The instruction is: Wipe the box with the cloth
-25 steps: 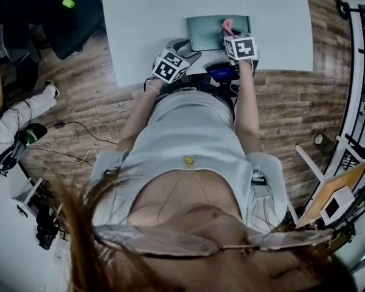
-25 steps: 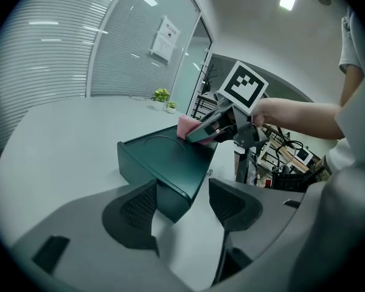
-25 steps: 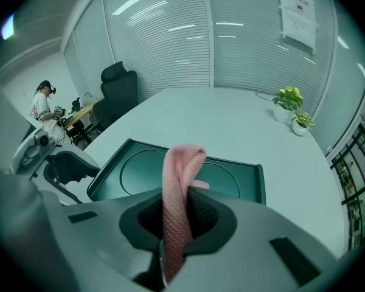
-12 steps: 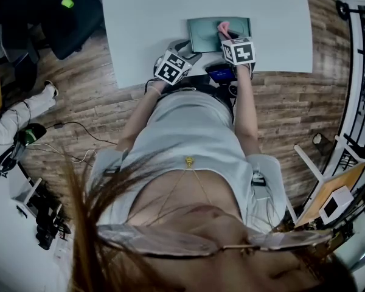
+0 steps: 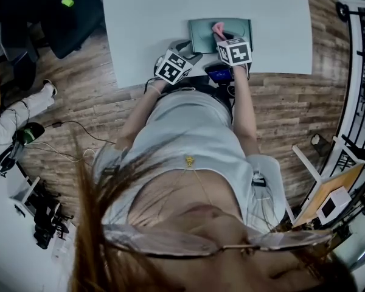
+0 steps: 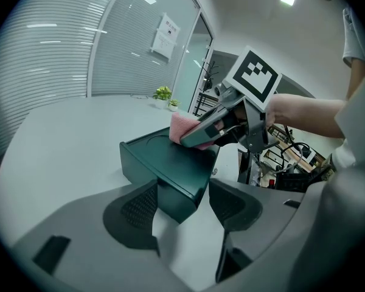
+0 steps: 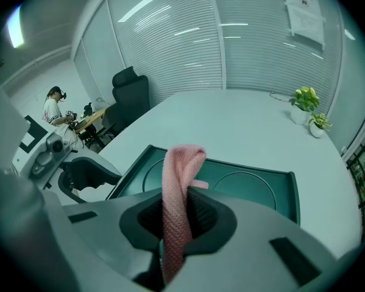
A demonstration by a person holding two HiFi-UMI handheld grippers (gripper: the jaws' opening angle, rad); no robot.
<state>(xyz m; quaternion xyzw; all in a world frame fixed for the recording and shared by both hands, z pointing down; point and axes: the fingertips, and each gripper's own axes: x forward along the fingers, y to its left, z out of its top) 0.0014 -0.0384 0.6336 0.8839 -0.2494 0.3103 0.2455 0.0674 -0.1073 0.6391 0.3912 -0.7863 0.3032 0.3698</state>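
The left gripper (image 6: 182,194) has its jaws spread, and the near corner of the dark green box (image 6: 164,163) stands between them on the pale surface (image 6: 61,139). Beyond that corner, the right gripper (image 7: 187,207) pinches a pink cloth (image 7: 181,163) tightly. The cloth sticks out ahead of its jaws and meets the box's top just in front.

Two potted plants (image 7: 302,97) stand on the table (image 7: 231,119).
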